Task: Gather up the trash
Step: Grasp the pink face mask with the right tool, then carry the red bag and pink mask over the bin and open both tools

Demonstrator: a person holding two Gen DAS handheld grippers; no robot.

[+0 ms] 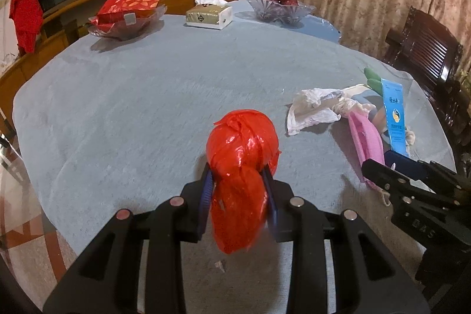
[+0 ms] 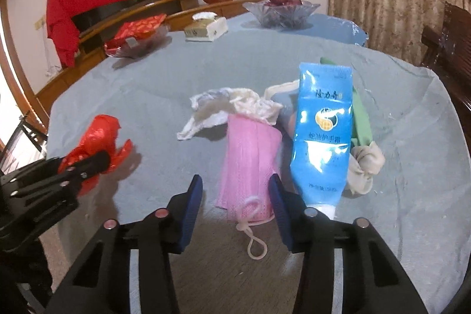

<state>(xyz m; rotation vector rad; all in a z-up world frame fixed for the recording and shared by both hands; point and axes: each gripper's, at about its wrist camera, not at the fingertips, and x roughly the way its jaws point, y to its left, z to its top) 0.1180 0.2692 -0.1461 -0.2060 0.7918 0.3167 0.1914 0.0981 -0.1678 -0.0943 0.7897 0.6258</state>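
Observation:
My left gripper (image 1: pixel 239 181) is shut on a crumpled red plastic bag (image 1: pixel 243 149) and holds it just above the grey tablecloth; it also shows in the right wrist view (image 2: pixel 88 149). My right gripper (image 2: pixel 237 190) is open with its blue pads either side of the near end of a pink face mask (image 2: pixel 250 161) lying on the cloth. A blue hand-cream tube (image 2: pixel 322 131) lies right of the mask, beside the right finger. A crumpled white tissue (image 2: pixel 223 108) lies behind the mask. A green and beige cloth item (image 2: pixel 363 155) lies right of the tube.
At the far side of the round table (image 1: pixel 147 96) stand a glass dish with a red packet (image 1: pixel 126 11), a tissue box (image 1: pixel 209 13) and a glass bowl of red fruit (image 1: pixel 278 6). A dark wooden chair (image 1: pixel 426 55) stands at the right.

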